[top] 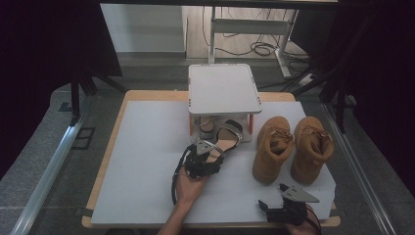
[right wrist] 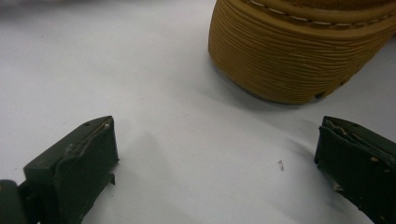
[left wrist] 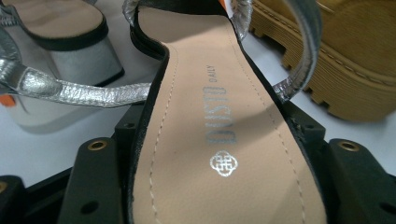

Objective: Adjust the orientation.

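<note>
The left tongs (top: pixel 211 152) grip a sandal (top: pixel 222 142) by the sides of its sole. In the left gripper view the two black jaws press on both edges of the tan insole (left wrist: pixel 219 140), which bears a printed brand mark. The sandal has a black-edged sole and silver straps (left wrist: pixel 93 93); in the high view its heel end points toward the small rack (top: pixel 224 88) at the far middle of the worktop (top: pixel 147 161). Whether the sandal touches the white surface or is raised off it cannot be told.

A second sandal (top: pixel 207 125) sits under the rack's grey top, on the lower level. In the left gripper view its block heel (left wrist: pixel 79 56) shows just beyond the held sandal.

A pair of tan boots (top: pixel 292 147) stands upright on the worktop to the right of the rack, side by side and touching or nearly so. The ridged sole of one boot (left wrist: pixel 345 79) lies close beside the held sandal.

The right tongs (top: pixel 275 196) are at the near right edge of the worktop, in front of the boots. Their jaws stand wide apart with bare white surface between them. In the right gripper view the ribbed toe of a boot (right wrist: pixel 299 60) lies ahead of the jaws, apart from them.
</note>
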Tool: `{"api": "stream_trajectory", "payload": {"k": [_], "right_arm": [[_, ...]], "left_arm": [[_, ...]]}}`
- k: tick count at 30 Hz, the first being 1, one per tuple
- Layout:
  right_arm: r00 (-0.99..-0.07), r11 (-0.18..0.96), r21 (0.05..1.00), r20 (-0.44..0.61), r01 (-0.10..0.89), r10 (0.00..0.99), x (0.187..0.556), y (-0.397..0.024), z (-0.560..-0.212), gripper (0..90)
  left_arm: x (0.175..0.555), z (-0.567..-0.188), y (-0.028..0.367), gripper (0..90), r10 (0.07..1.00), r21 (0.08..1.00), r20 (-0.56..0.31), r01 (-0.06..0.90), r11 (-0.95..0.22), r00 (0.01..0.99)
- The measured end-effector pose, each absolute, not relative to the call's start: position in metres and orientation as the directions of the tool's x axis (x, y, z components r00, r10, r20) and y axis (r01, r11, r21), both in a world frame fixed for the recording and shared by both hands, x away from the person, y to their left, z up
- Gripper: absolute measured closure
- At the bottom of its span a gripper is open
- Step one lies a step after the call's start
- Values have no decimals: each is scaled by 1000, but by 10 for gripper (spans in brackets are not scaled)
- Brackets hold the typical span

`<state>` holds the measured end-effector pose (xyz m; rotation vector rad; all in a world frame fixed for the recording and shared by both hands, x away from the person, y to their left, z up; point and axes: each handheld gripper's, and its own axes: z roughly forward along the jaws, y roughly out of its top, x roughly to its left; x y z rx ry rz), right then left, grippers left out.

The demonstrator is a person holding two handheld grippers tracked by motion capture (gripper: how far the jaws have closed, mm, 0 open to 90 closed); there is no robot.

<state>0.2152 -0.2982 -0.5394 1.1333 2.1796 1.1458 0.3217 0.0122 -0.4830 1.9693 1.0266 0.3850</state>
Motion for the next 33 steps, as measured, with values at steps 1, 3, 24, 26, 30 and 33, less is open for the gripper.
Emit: {"api": "stream_trajectory", "payload": {"k": [1,3,24,26,30,33], "right_arm": [[-575,325,823,2,465,818,215,-298,-539,0],[-575,325,824,2,465,818,215,-298,-539,0],[-575,322,826,3,463,818,215,-298,-540,0],[-576,323,826,3,462,817,215,-298,-540,0],[-575,320,828,4,460,818,215,-298,-540,0],[-575,320,828,4,460,818,215,-298,-540,0]], "left_arm": [[323,-483,10,394,784,805,-111,518,-290,611],[326,-483,7,394,787,806,-111,519,-286,607],[362,-490,-18,394,847,806,-136,554,-207,514],[364,-491,-21,394,852,808,-129,553,-206,506],[370,-493,-28,394,862,806,-121,555,-204,493],[374,-496,-31,394,870,806,-123,559,-193,478]]}}
